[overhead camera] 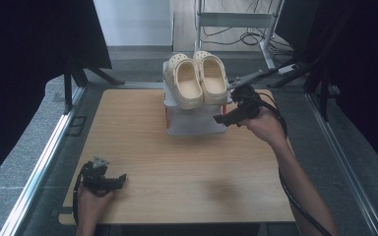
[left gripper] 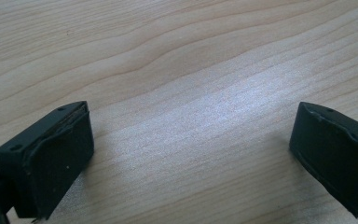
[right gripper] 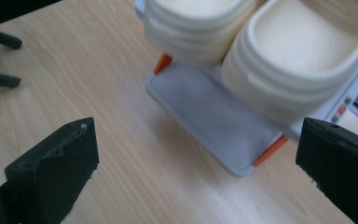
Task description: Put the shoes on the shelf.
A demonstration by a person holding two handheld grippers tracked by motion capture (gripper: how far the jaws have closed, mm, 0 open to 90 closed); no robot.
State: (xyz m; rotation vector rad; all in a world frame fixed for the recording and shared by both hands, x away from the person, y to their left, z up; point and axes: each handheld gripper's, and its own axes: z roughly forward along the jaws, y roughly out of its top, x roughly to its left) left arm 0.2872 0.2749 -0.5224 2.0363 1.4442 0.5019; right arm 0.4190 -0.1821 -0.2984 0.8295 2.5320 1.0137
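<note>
The pair of clogs [overhead camera: 197, 78] sits on the top shelf of the small rack [overhead camera: 197, 123], just ahead of the right gripper [right gripper: 196, 177], whose fingers [right gripper: 56, 172] are spread wide and empty. The left gripper [left gripper: 191, 158] rests spread on the worktop [overhead camera: 177, 167], well apart.

Cream clogs [overhead camera: 196, 78], white rack [overhead camera: 197, 120] with orange posts [right gripper: 163, 62], light woodgrain table [overhead camera: 177, 167]

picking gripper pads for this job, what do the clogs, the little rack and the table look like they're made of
Clogs: likely moulded foam or soft rubber; matte cream, thick rounded walls, vent holes over the toes, a dimpled footbed.
Rack: seemingly plastic; smooth pale grey shelves with rounded rims, orange posts.
Table: wood or wood-look laminate; light grain lines with a soft sheen; which one cannot be told.
</note>
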